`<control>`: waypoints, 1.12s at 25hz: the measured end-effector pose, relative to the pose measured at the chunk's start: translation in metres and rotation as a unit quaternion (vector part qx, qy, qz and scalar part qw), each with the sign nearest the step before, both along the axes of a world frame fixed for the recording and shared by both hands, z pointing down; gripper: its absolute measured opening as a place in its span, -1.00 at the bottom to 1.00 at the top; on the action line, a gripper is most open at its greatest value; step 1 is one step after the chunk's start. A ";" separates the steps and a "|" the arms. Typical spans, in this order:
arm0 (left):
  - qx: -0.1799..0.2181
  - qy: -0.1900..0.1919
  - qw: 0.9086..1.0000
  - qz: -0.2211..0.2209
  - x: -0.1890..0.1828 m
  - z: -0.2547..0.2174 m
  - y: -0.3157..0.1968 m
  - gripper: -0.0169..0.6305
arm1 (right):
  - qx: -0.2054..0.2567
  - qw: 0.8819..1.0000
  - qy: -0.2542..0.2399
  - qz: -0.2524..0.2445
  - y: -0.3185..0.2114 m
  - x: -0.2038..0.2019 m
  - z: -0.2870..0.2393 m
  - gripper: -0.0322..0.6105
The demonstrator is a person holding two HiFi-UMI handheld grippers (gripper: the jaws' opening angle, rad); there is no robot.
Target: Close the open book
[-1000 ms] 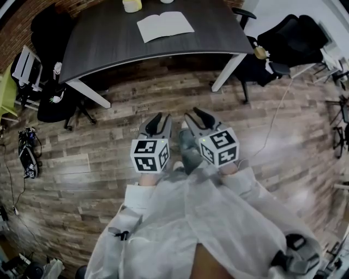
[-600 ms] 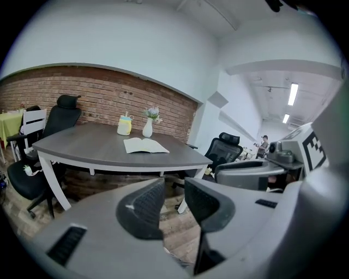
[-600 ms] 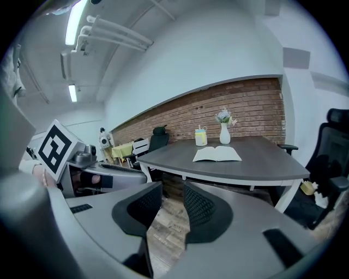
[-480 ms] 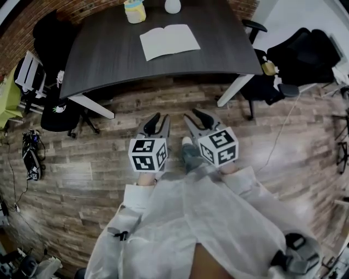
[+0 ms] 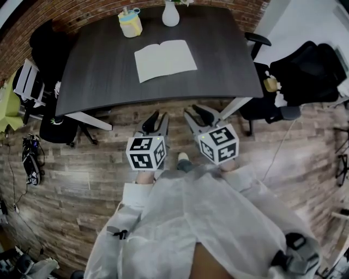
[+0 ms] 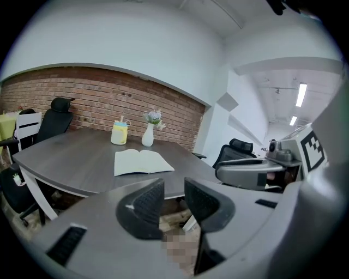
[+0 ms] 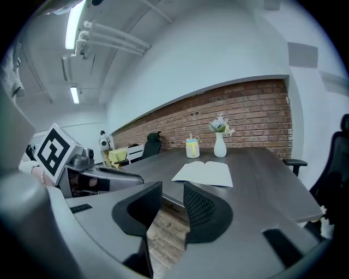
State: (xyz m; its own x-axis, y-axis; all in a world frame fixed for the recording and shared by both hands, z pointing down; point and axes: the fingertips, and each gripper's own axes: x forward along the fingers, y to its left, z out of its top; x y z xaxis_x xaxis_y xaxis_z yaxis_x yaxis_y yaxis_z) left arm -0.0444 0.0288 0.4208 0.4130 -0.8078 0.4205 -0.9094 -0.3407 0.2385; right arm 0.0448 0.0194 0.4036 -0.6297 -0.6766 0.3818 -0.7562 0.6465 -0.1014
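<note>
Table (image 5: 98,71) bears one open book (image 5: 165,60), one cup (image 5: 130,23), one vase (image 5: 170,15); left gripper (image 5: 158,117), right gripper (image 5: 194,112) jaws apart.

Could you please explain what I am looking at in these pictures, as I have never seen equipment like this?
There is no robot: a person holds a tool in each hand, the left tongs and right tongs; the marker cubes are part of them. The head view comes from a camera on the person's head, looking down. The two gripper views come from cameras riding on each tool, looking along its jaws. Ahead stands a dark table with an open book, a yellow cup and a white vase. Both tongs are open and empty, not yet at the book.
</note>
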 end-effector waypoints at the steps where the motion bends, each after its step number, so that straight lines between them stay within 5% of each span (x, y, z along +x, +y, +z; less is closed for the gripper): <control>1: -0.001 0.001 1.000 -0.001 0.004 0.000 -0.007 -0.65 | -0.001 1.000 0.000 0.000 -0.007 0.004 0.000 -0.58; 28: -0.055 0.002 0.998 0.024 0.015 0.026 -0.101 -0.65 | -0.053 0.998 -0.011 0.036 -0.095 0.022 0.031 -0.58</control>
State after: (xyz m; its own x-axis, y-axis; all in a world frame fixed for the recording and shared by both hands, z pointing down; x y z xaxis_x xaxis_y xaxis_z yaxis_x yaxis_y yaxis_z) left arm -0.0299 -0.0721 0.4464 0.4521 -0.7360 0.5039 -0.8915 -0.3554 0.2807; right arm 0.0665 -0.0753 0.4342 -0.5900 -0.6769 0.4401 -0.7969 0.5759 -0.1824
